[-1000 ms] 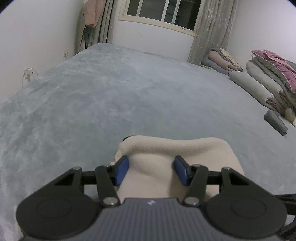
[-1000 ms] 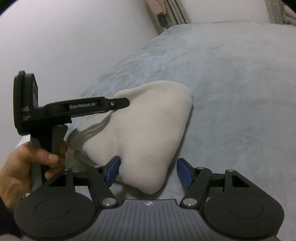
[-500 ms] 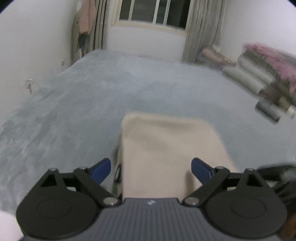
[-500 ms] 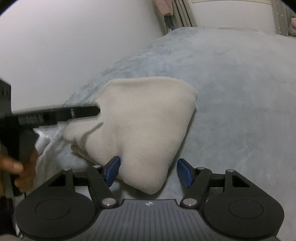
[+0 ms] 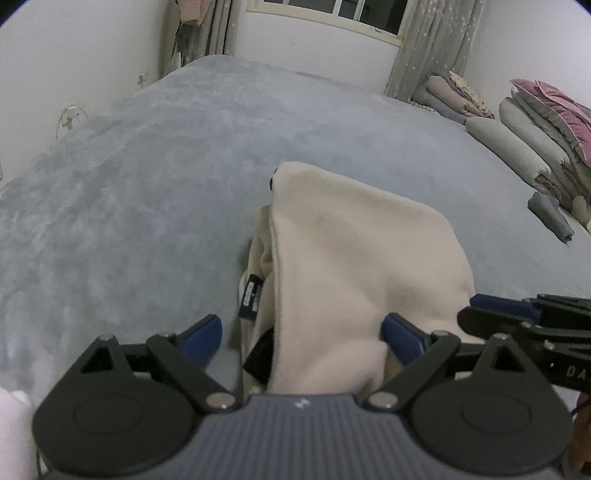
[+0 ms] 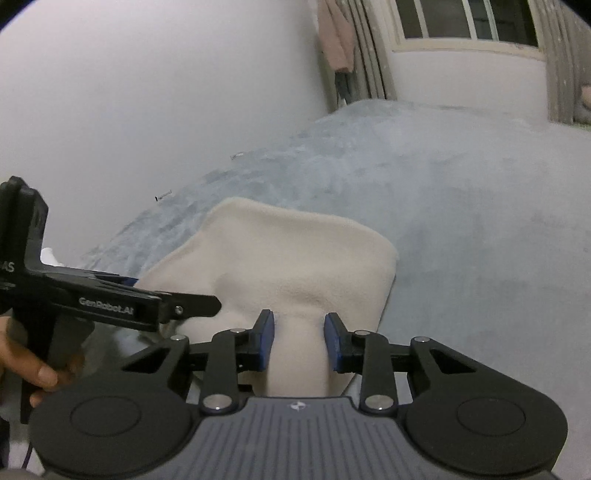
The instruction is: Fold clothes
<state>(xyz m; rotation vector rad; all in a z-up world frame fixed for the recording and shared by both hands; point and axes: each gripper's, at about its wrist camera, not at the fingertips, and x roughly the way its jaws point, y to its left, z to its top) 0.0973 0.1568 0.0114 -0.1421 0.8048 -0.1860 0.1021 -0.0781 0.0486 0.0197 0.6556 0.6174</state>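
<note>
A folded cream fleece garment (image 5: pixel 351 251) lies on the grey bed cover (image 5: pixel 147 184), with a black label (image 5: pixel 250 301) showing at its left edge. My left gripper (image 5: pixel 303 332) stands open wide, its blue pads on either side of the garment's near end and not pinching it. In the right wrist view the garment (image 6: pixel 295 251) has a narrow fold gathered between the pads of my right gripper (image 6: pixel 299 332), whose jaws are closing and press on it. The left gripper's finger (image 6: pixel 192 306) reaches in from the left, held by a hand (image 6: pixel 22 362).
Rolled quilts and pillows (image 5: pixel 535 122) are stacked along the bed's right side, with a small grey folded piece (image 5: pixel 550 216) in front. A white wall borders the bed on the left. Curtains and a window (image 5: pixel 332 11) are at the far end, and a pink garment (image 6: pixel 334 40) hangs there.
The left jaws have opened wide off the garment. The right jaws have closed in on the garment's near fold, which now stands bunched between them.
</note>
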